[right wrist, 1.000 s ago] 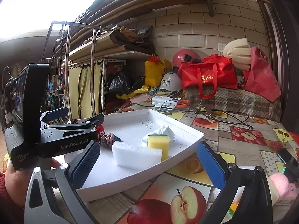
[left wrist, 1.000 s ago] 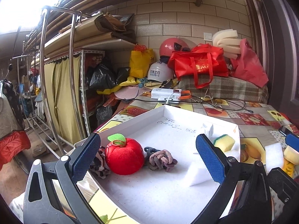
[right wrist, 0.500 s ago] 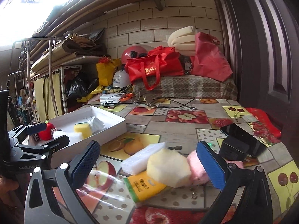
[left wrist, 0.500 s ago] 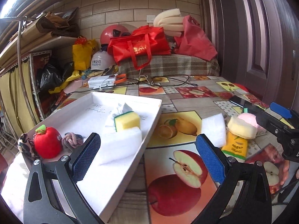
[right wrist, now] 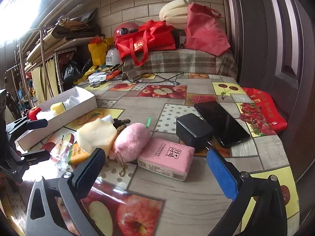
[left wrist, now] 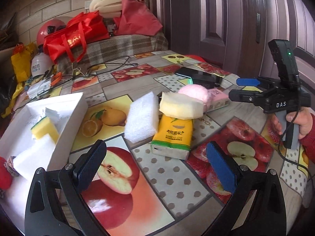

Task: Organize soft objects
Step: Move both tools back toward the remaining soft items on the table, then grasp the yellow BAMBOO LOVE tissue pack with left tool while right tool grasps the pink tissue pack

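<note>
both grippers hang wide apart, holding nothing: left gripper [left wrist: 155, 163] over the fruit-print tablecloth [left wrist: 173, 177], right gripper [right wrist: 157, 169] before the pink tissue pack [right wrist: 167, 160]. the yellow tissue pack [left wrist: 173, 137] lies beside the white foam block [left wrist: 141, 118], long axis running away from the left camera.

The right gripper [left wrist: 247, 88] body reads "DAS". The yellow tissue pack [left wrist: 173, 135] reads "BAMBOO LOVE". The pink tissue pack [right wrist: 166, 158] bears Chinese characters.
</note>
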`<state>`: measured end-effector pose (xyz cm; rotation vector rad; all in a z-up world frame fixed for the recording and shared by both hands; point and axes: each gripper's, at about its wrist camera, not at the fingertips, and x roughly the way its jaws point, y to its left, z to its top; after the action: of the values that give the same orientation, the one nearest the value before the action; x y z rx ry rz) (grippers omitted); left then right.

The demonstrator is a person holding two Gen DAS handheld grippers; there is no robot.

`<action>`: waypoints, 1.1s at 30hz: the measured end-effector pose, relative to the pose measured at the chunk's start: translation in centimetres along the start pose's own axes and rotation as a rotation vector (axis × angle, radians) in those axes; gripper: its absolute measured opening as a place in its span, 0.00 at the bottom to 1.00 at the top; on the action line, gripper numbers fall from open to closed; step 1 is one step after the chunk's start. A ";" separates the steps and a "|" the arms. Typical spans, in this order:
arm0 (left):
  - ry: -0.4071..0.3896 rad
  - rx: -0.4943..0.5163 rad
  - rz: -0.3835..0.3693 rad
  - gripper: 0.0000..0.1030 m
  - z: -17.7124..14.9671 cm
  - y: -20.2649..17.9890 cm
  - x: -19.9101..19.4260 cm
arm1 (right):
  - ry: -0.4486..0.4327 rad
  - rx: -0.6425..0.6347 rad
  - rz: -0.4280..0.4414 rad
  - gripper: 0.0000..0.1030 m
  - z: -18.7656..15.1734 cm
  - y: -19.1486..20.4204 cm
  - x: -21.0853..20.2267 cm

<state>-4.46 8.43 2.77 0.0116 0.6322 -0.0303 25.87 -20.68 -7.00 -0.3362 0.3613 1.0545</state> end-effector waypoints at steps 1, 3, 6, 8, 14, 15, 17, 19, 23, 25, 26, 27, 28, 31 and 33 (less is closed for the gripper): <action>0.026 -0.003 -0.028 0.93 0.1 -0.1 0.6 | 0.034 -0.003 0.004 1.00 0.0 -0.4 0.5; 0.080 -0.007 -0.058 0.91 0.3 -0.5 1.7 | 0.082 -0.007 0.001 1.00 -0.1 -1.1 1.4; 0.139 -0.011 -0.082 0.83 0.3 -1.0 3.1 | 0.147 -0.040 0.040 0.97 0.1 -1.1 2.9; 0.177 -0.013 -0.088 0.82 0.4 -1.2 4.0 | 0.195 -0.079 0.049 0.93 0.1 -0.6 4.1; 0.226 -0.014 -0.085 0.78 1.4 -2.0 6.3 | 0.277 -0.170 0.017 0.84 0.6 0.6 6.9; 0.229 -0.014 -0.068 0.73 1.6 -2.1 6.6 | 0.275 -0.175 0.013 0.83 0.6 0.7 6.9; 0.227 -0.020 -0.049 0.62 1.8 -1.9 6.9 | 0.271 -0.178 0.014 0.82 0.6 0.7 6.8; 0.219 -0.028 -0.034 0.50 1.8 -1.7 6.8 | 0.263 -0.174 -0.001 0.81 0.7 0.5 6.8; 0.199 -0.035 -0.036 0.48 1.8 -1.4 6.3 | 0.233 -0.168 -0.042 0.79 0.9 0.4 6.2; 0.177 -0.037 -0.029 0.48 1.7 -1.3 5.7 | 0.209 -0.144 -0.066 0.79 1.0 0.1 5.5; 0.163 -0.040 -0.022 0.48 1.7 -1.2 5.3 | 0.193 -0.123 -0.082 0.79 1.0 -0.3 5.1; 0.143 -0.047 -0.011 0.48 1.7 -1.1 4.8 | 0.171 -0.097 -0.095 0.80 1.0 -0.7 4.5; 0.117 -0.054 0.001 0.48 1.6 -0.9 4.3 | 0.141 -0.070 -0.106 0.80 1.0 -1.1 3.8; 0.012 -0.081 0.054 0.48 1.6 -0.5 2.3 | 0.024 0.002 -0.133 0.80 0.7 -1.9 0.9; -0.077 -0.094 0.088 0.48 1.4 -0.3 0.5 | -0.066 0.023 -0.147 0.80 0.2 -1.6 -1.2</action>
<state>-3.22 8.07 3.57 -0.0526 0.5548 0.0835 26.84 -22.22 -6.10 -0.3023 0.2848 0.9147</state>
